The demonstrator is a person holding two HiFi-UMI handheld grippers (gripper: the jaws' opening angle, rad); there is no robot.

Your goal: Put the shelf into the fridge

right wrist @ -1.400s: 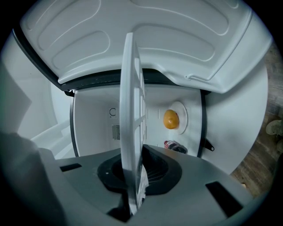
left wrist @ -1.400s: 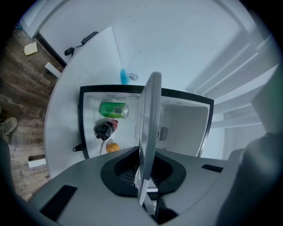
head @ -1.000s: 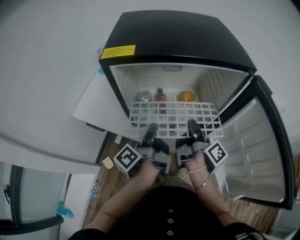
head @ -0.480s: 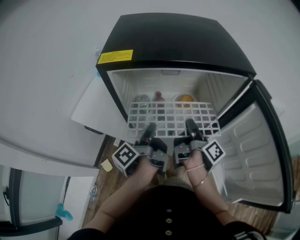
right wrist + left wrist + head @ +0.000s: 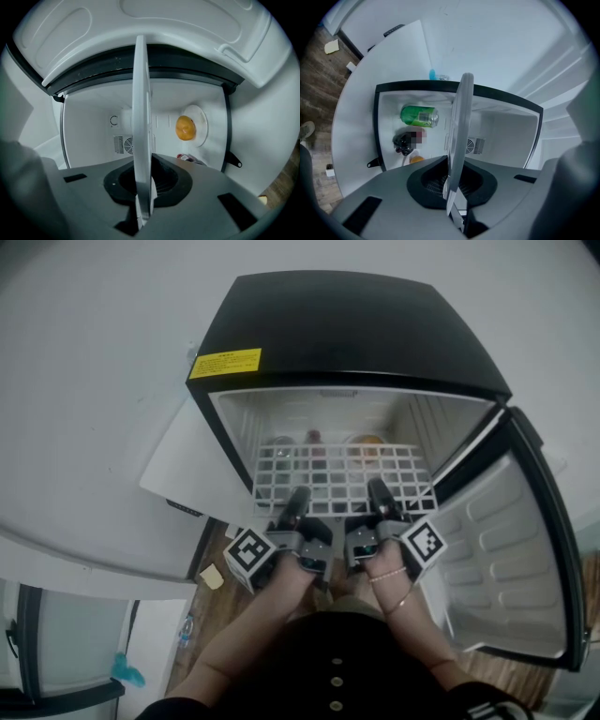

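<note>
A white wire shelf lies level in the mouth of the open black mini fridge, its far part inside the cavity. My left gripper is shut on the shelf's near edge at the left. The right gripper is shut on that edge at the right. In the left gripper view the shelf appears edge-on between the jaws; the right gripper view shows the shelf the same way. Under it in the fridge are a green can, a dark bottle and an orange fruit on a white plate.
The fridge door hangs open at the right. A white panel leans beside the fridge's left wall. A white counter edge runs at the left. Wooden floor shows below, with a yellow scrap on it.
Both grippers have pushed the shelf farther into the fridge. It now hides more of the can, the bottle and the fruit in the head view.
</note>
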